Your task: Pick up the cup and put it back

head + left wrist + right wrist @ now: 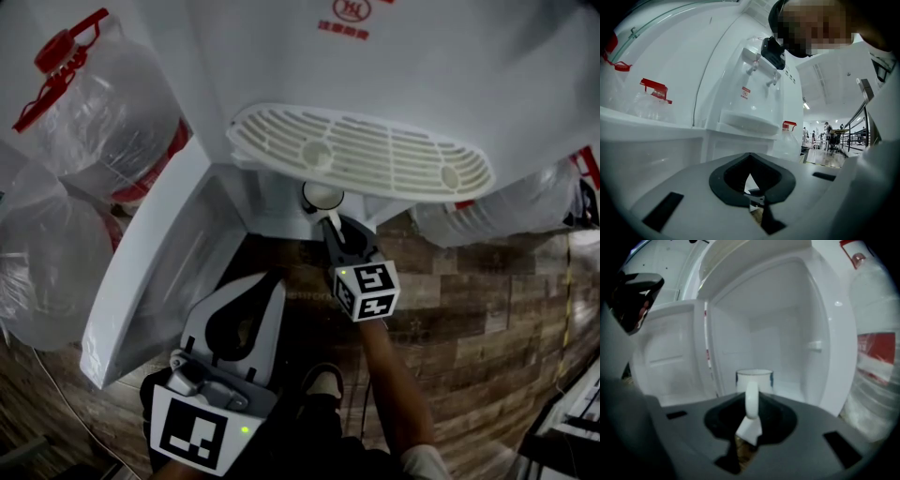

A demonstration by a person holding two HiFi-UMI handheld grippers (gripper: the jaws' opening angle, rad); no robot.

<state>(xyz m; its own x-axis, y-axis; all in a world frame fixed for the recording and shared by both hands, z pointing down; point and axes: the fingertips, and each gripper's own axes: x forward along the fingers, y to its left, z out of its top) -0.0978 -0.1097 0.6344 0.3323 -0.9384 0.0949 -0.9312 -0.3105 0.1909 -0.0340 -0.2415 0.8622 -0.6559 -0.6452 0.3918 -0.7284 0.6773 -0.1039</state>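
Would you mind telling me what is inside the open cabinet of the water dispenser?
The cabinet shows bare white walls. The cup, held by its handle in the right gripper, is at its opening and hides part of the floor behind it.

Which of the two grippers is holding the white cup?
The right gripper: its jaws grip the cup by its handle. The left gripper holds nothing, its jaws together.

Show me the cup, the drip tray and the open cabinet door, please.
cup (764, 379): right gripper view, its white side wall.
drip tray (361, 150): head view, middle of its slotted grille.
cabinet door (159, 253): head view, its inner face.
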